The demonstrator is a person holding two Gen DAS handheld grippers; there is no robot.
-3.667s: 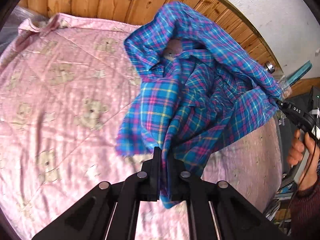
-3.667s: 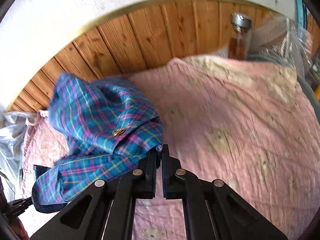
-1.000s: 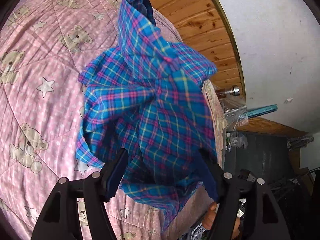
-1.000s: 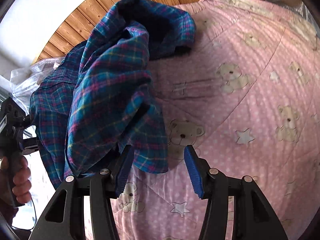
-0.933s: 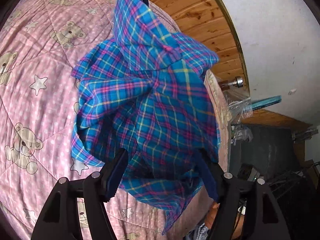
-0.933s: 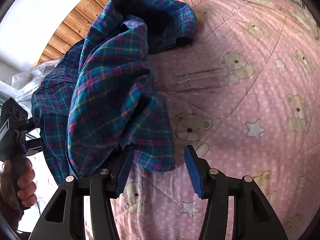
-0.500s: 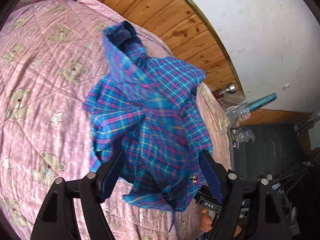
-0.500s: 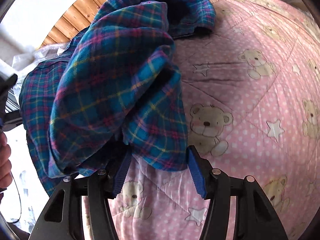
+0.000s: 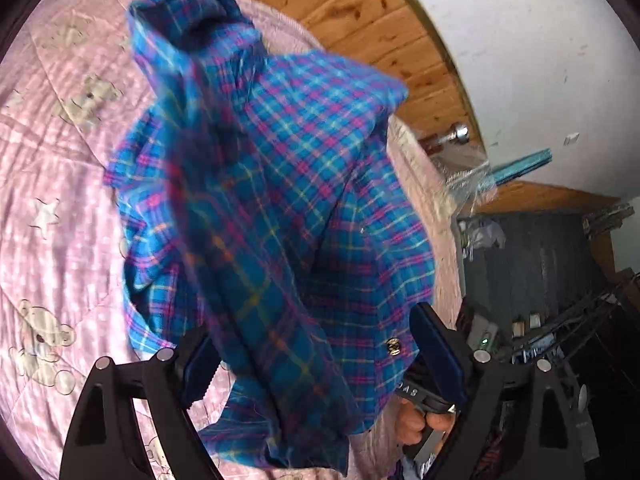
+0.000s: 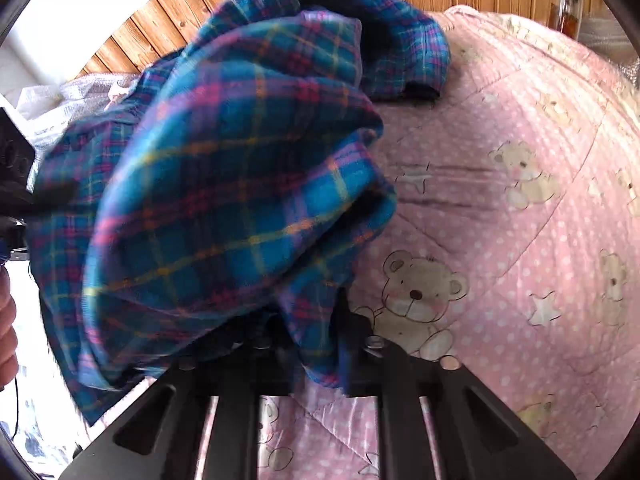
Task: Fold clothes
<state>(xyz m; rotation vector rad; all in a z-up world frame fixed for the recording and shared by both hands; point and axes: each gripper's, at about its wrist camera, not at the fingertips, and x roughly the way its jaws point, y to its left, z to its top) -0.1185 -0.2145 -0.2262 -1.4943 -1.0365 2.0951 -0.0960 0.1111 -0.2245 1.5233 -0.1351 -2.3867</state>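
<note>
1. Right gripper (image 10: 312, 344) is seen clamped on a fold of the blue, pink and yellow plaid cotton shirt (image 10: 224, 184), apparently so the crumpled garment can be lifted and shaken out.
2. Left gripper (image 9: 320, 352) is spread wide, with cloth draped between its jaws but not pinched.
3. The shirt is held bunched above the pink bear-printed quilt (image 10: 520, 240), its far end resting there.

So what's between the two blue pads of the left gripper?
In the left wrist view, the blue plaid shirt hangs between the open left gripper's pads.
</note>
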